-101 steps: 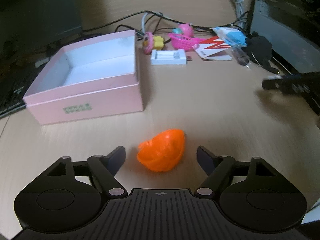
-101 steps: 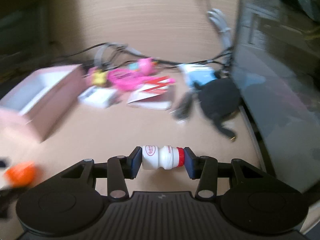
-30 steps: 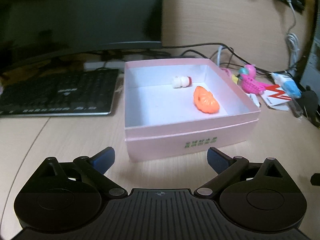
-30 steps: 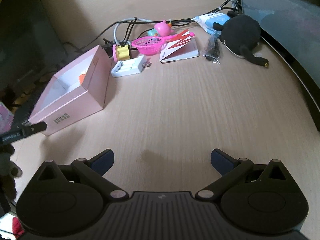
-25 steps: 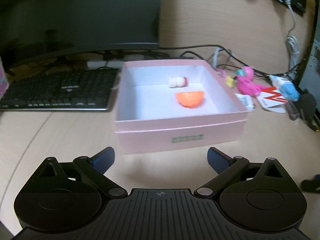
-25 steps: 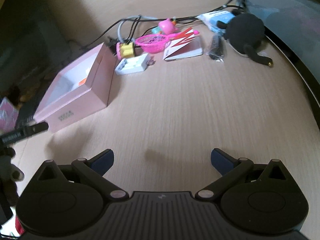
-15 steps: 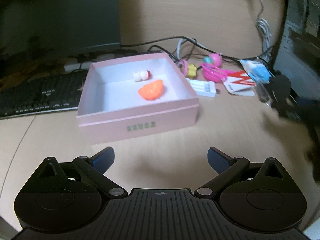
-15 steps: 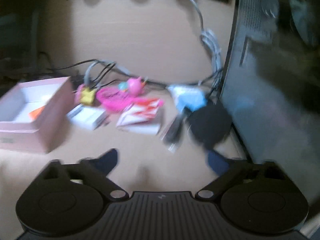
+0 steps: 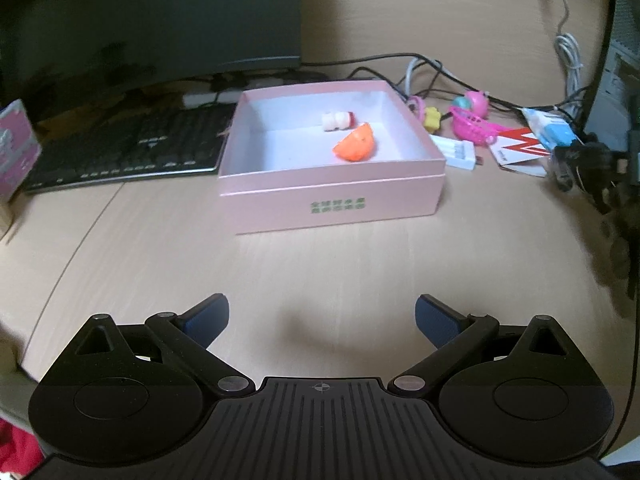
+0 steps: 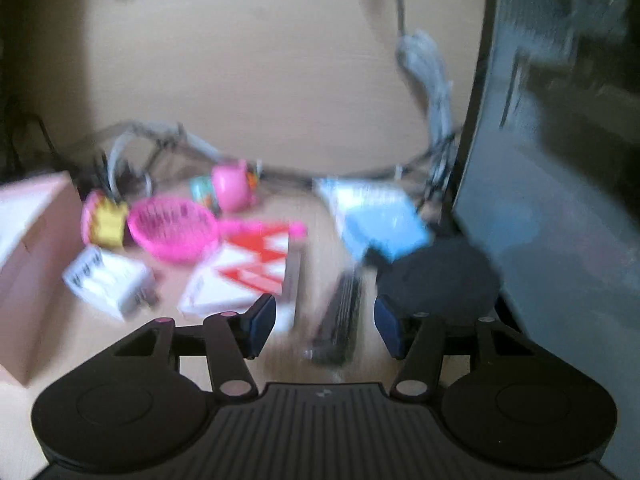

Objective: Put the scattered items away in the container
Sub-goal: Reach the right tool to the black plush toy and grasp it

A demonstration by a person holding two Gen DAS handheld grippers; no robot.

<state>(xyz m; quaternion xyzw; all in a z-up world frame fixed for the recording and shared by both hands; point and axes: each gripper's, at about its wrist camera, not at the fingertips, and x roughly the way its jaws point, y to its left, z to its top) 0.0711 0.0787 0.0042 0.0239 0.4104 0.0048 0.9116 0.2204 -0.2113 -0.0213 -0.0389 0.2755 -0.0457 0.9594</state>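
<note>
Landmark = pink box, open top, on the desk. Inside it already: orange toy + small white bottle w/ red cap, both toward its far right corner.

Step in hand, as I read it: right gripper going for a dark slim packet well right of the box, just beside a black round thing. Its jaws have just been closing; fingers half spread, packet lies btwn them, pads not yet on it. View is blurred, so contact can't be confirmed.

To do it well: settle the hand first, centre the packet btwn the pads, close on its narrow sides, keep clear of the red-white card just left of it. Lift straight up, then carry over the box wall & release low inside.

Left gripper: fingers spread wide, nothing btwn them, hovering over bare desk in front of the box.

Vs a second ago: right gripper was wide open over bare desk, far from the clutter; now it's in among the items right of the box. In the left view the box has shifted from right ahead to a bit further off, & the orange toy inside has rolled to a new pose
</note>
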